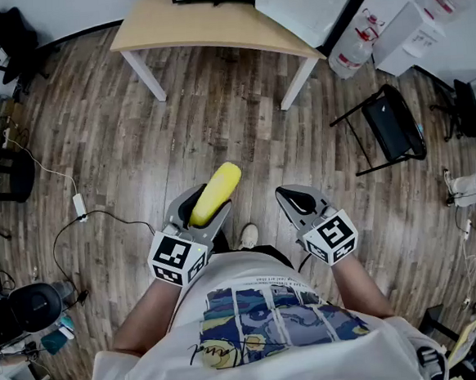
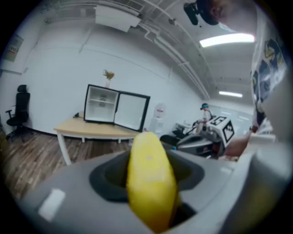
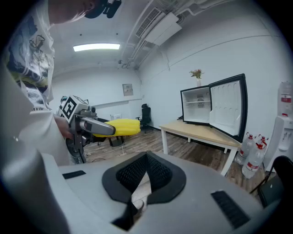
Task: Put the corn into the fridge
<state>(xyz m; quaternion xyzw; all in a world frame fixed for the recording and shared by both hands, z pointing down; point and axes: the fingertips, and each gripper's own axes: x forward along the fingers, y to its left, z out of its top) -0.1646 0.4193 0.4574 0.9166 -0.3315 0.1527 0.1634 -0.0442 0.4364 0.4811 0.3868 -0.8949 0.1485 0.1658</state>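
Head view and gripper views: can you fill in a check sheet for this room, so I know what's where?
Surface: wooden floor; pale table ahead.
Job's things: corn held above the floor; fridge on the table, door open.
Clutter: water bottles and black chair near the table.
Grippers: left gripper shut on the corn; right gripper shut, empty.
Cables: white cable and black cable on the floor.
Surroundings: white walls, ceiling light, plant on top of the fridge.
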